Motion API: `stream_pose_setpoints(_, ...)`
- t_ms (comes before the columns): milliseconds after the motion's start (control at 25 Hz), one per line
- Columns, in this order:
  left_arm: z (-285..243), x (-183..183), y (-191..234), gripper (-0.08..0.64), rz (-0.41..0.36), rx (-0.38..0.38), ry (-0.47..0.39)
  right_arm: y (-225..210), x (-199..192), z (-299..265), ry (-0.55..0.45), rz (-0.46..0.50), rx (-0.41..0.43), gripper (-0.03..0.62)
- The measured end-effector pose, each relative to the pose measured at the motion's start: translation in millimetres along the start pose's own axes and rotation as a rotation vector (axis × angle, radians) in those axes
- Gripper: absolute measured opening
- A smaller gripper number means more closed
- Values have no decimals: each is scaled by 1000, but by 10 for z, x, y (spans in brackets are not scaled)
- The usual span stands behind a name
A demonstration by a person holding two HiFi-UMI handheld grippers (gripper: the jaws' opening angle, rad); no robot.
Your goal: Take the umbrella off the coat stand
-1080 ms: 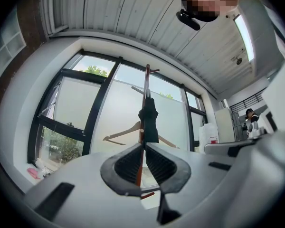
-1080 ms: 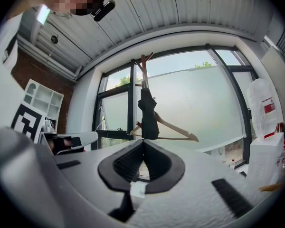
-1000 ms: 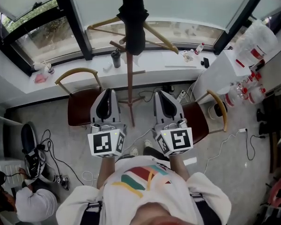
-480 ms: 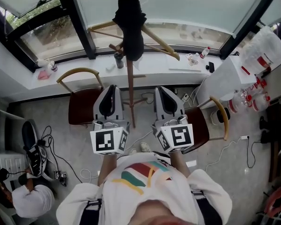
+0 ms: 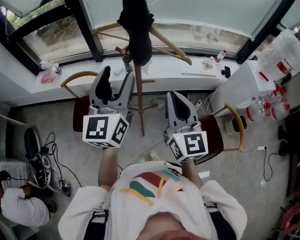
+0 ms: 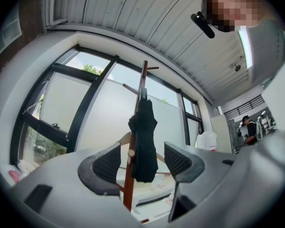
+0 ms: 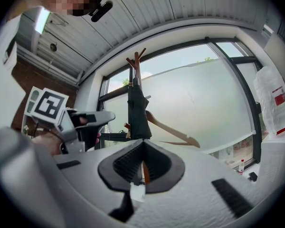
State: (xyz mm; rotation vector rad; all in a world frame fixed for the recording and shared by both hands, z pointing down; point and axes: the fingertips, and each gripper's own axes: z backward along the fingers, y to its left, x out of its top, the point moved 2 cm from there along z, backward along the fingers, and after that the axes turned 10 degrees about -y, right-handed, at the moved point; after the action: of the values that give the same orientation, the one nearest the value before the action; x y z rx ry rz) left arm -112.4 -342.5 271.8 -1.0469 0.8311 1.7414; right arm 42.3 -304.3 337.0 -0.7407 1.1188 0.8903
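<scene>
At the reach step, your left gripper [image 5: 116, 79] has just spread its jaws on nothing, right gripper [image 5: 174, 97] pressed together; next pinch the umbrella [image 5: 136, 34], seemingly hooked atop the coat stand [image 5: 139, 101].

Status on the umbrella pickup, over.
Left gripper jaws just opening, empty. Right gripper shut, empty. Umbrella hangs on coat stand, untouched. Nothing blocks the reach.

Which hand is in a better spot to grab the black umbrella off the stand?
Left. The left hand-held gripper is raised toward the umbrella. Its jaws have just been opening, still empty, and they frame the umbrella ahead. The right hand-held gripper sits lower, with its jaws together.
</scene>
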Motion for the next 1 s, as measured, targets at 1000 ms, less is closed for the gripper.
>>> stream_pose_setpoints(1000,-1275,-126,-62,326,32,-233,298,-87,55,79,-28,-2,-36,0)
